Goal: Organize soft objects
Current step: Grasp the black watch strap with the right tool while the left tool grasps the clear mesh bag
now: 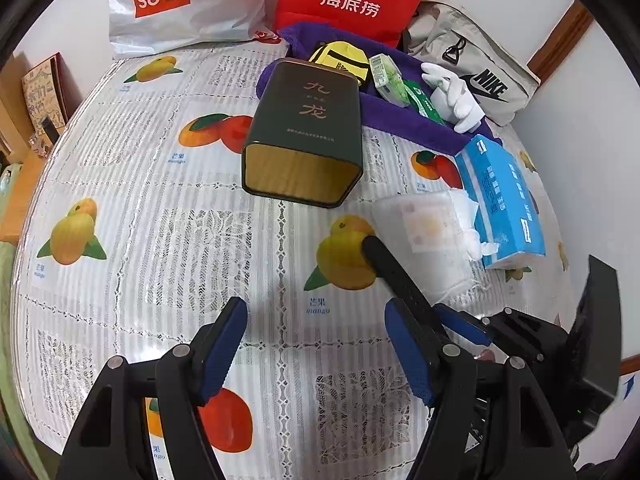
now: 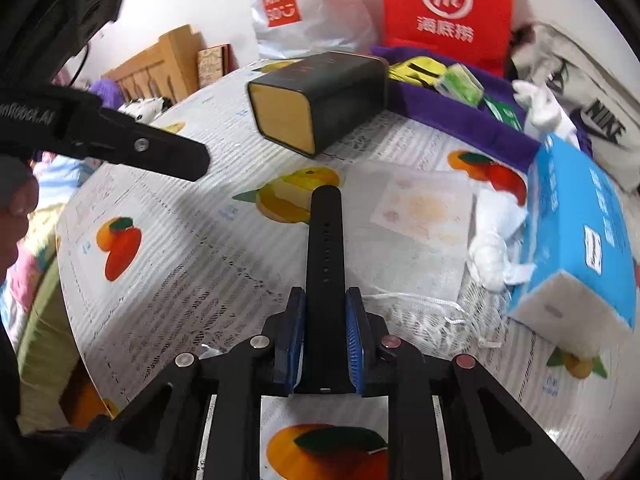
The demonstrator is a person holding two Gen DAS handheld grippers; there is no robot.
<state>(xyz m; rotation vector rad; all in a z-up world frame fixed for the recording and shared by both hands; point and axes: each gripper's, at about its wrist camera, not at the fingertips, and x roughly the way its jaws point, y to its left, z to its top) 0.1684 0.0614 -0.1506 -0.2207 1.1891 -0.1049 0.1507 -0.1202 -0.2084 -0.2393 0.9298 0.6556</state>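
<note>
My right gripper is shut on a black perforated strap, which sticks straight out past the blue pads over the tablecloth. In the left wrist view the same strap slants up from the right gripper at lower right. To the strap's left my left gripper hangs open above the cloth with nothing between its fingers; one of its fingers shows in the right wrist view. A dark green tin lies on its side, its open mouth toward me.
A purple cloth behind the tin holds a yellow mini backpack, a green packet and a white glove. A blue tissue pack and a pale mesh pouch lie at right. Shopping bags and a Nike bag line the back.
</note>
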